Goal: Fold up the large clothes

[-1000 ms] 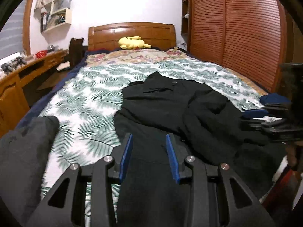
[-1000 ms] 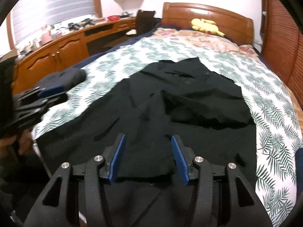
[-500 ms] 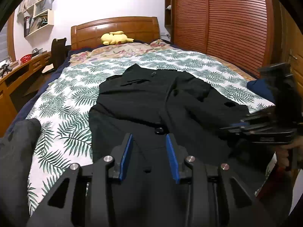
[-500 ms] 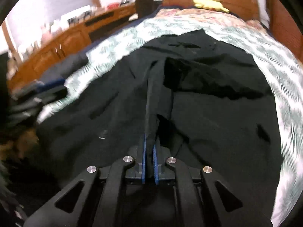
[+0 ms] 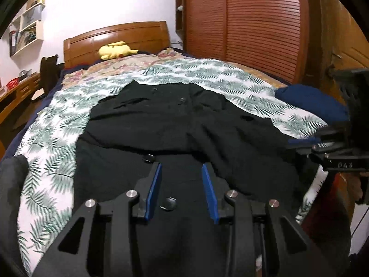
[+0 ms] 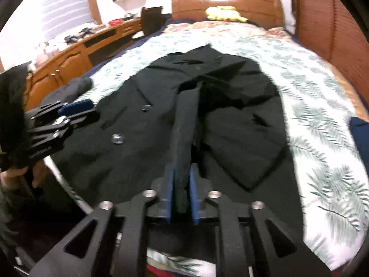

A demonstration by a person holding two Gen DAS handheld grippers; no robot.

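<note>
Two grippers work a black coat (image 5: 175, 124) spread along the bed (image 5: 53, 152). At the left, the left gripper (image 5: 181, 185) hovers over the hem near the foot edge, fingers wide and empty. At the right, the right gripper (image 6: 181, 192) pinches a raised ridge of the front panel. Judged step: starting a fold; next, the left must grip cloth alongside. Open quilt lies on both sides, though a navy bundle (image 5: 311, 101) crowds the right edge.
</note>
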